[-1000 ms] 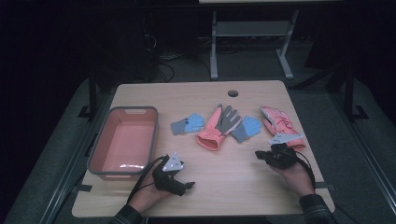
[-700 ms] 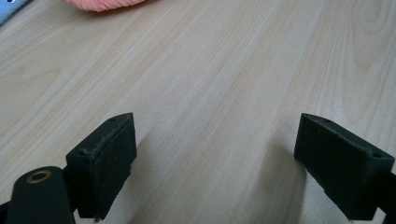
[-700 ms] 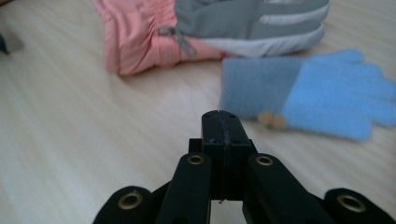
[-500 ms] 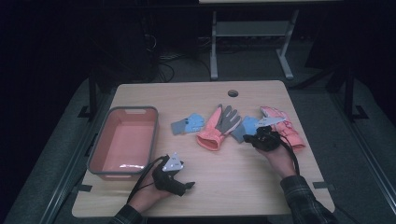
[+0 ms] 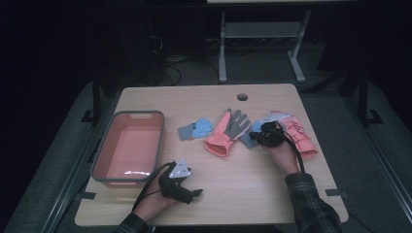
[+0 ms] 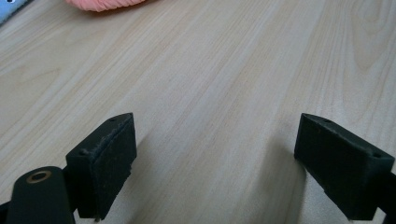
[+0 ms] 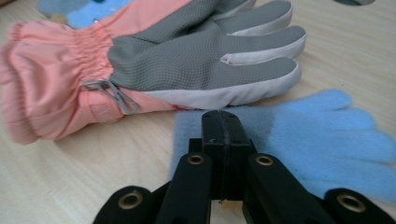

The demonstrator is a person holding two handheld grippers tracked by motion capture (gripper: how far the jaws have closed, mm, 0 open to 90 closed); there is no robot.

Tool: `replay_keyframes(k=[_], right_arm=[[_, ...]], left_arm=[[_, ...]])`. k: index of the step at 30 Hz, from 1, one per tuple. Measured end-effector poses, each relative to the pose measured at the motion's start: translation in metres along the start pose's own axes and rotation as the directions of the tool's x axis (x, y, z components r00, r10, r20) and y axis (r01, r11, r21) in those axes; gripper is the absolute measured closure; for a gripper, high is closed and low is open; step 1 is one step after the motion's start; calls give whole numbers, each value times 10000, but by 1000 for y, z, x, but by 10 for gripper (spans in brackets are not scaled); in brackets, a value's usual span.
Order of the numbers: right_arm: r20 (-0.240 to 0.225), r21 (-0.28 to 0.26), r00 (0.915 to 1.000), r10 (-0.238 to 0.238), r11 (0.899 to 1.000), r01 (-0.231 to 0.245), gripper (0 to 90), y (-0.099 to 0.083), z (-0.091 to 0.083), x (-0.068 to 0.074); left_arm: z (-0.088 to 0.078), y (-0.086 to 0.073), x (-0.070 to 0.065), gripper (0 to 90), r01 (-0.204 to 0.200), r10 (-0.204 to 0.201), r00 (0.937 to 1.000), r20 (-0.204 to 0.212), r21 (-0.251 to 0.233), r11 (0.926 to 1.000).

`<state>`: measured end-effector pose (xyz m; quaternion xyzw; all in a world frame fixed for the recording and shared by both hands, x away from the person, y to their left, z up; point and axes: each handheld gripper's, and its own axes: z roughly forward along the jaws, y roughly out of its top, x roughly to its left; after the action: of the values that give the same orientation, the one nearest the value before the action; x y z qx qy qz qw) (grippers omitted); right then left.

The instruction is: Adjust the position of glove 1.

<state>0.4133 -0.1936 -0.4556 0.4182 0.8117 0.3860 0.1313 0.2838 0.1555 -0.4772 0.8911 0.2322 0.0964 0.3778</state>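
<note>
blue glove [image 7: 322,135] cut off at right, cuff possibly under closed fingers [image 7: 224,140]

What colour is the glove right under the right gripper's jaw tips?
Light blue; a knit glove, seen best in the right gripper view, beside the pink-and-grey ski glove.

Four gloves lie on one wooden table [image 5: 228,194]: two padded pink ones, the grey-palmed glove [image 5: 227,132] in the middle and the other pink glove [image 5: 299,133] at the right, and two knitted blue ones, the left blue glove [image 5: 195,129] and the blue glove [image 7: 327,135] between the pink pair. One pink tray [image 5: 127,148] stands at the left.
</note>
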Motion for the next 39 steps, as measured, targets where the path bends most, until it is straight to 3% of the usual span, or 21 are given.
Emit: replay_keyframes(k=[7,16,31,39], right_arm=[[59,238,9999,154,9996,-155,900,-4,14,-3],[-34,481,10000,30,9988,-28,900,-7,11,1],[-520,846,9980,-369,9956,412,900,-22,-6,25],[-782,1033,9937,-803,9907,882,900,-34,-20,42]], left_arm=[[0,0,0,123,1,-1,10000,4,0,10000],[0,0,0,123,-13,13,10000,5,12,10000],[0,0,0,123,-6,6,10000,6,6,10000],[0,0,0,124,0,0,10000,7,6,10000]])
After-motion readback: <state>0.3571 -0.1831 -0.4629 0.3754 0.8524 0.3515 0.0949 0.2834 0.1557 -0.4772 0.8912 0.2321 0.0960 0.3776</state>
